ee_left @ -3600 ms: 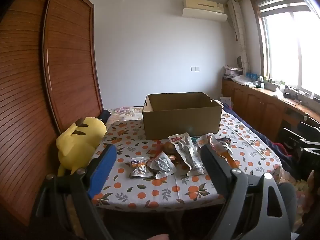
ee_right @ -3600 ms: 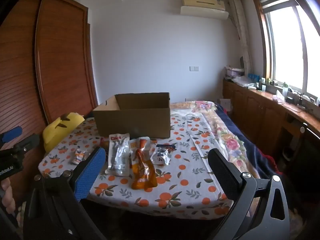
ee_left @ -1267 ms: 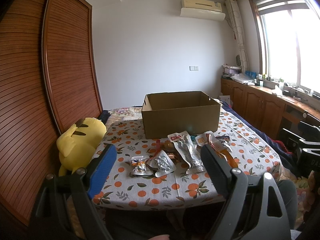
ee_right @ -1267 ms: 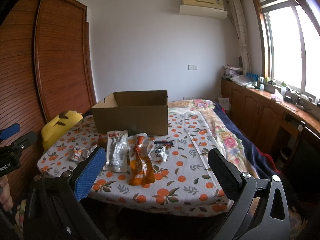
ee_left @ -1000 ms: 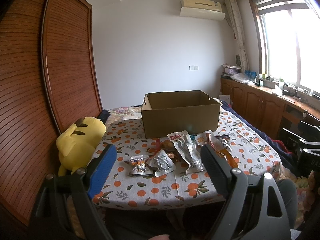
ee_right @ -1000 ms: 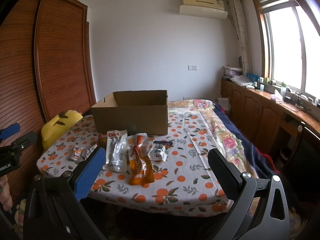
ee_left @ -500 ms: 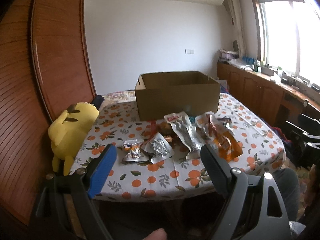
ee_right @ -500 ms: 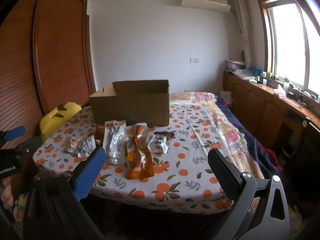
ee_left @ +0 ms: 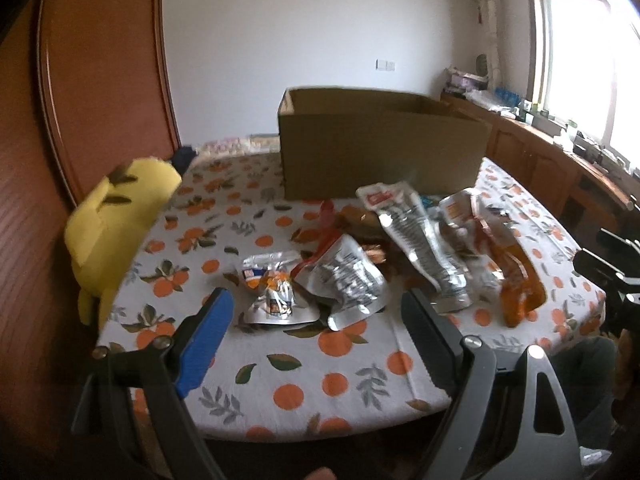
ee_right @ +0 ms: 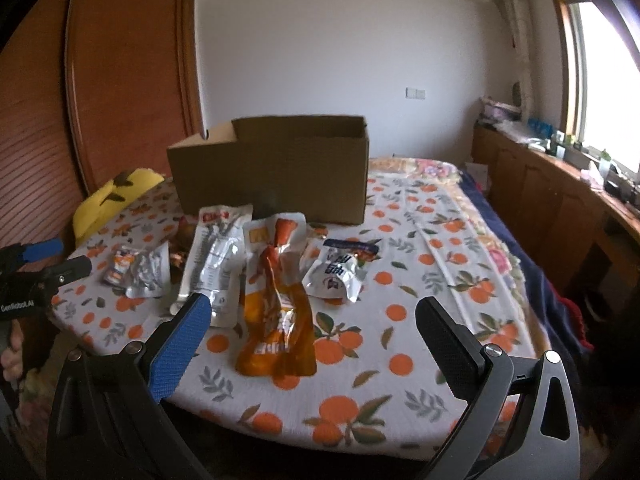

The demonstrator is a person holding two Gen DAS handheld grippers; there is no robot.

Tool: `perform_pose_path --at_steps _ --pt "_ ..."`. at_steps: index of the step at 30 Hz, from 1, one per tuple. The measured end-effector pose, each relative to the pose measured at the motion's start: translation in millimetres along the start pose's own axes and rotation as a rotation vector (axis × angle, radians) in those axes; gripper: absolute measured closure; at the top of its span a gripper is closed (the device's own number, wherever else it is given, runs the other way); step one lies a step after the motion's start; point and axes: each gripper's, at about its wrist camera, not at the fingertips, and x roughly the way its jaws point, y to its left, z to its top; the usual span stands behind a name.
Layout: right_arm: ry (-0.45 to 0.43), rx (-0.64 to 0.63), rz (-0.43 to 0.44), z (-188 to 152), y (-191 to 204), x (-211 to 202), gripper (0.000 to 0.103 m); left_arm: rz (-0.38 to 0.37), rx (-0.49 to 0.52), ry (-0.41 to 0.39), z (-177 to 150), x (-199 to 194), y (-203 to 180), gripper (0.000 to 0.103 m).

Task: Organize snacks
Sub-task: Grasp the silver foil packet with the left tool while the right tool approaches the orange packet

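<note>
- Now much closer to the table (ee_left: 352,384) than a moment ago in both wrist views, snacks larger in frame; read as the approach for a first pick, nothing yet boxed as far as visible.
- Far behind the snacks, open cardboard box (ee_right: 272,172), inside hidden from both views.
- Left of the table, yellow plush toy (ee_left: 116,216); wooden wardrobe panels beyond, window and low cabinets along the right.
- Orange-print cloth over the whole surface, slightly blurred.
- Left gripper (ee_left: 316,320) spread wide, empty, hovering near the table's near edge, aimed at the small foil packet (ee_left: 272,292) and silver pouch (ee_left: 348,280).
- Right gripper (ee_right: 312,324) likewise wide apart and empty, lined up on the orange pouch (ee_right: 276,308); long silver packet (ee_right: 216,260) just left, white-blue packet (ee_right: 340,272) just right.
</note>
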Motion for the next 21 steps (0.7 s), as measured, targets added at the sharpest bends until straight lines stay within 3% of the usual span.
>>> perform_pose_path --at_steps 10,12,17,21 --pt "0.073 0.017 0.024 -7.4 -14.3 42.3 0.0 -0.021 0.003 0.067 18.7 43.7 30.4 0.017" --pt "0.089 0.012 0.032 -8.9 -15.0 50.0 0.0 -0.023 -0.018 0.086 20.5 52.3 38.6 0.027" --pt "0.111 -0.005 0.058 -8.6 -14.1 63.9 0.0 -0.02 -0.05 0.148 16.5 74.9 47.0 0.04" --pt "0.133 0.006 0.076 -9.6 -14.1 73.3 0.0 -0.008 -0.053 0.193 11.3 89.3 49.2 0.044"
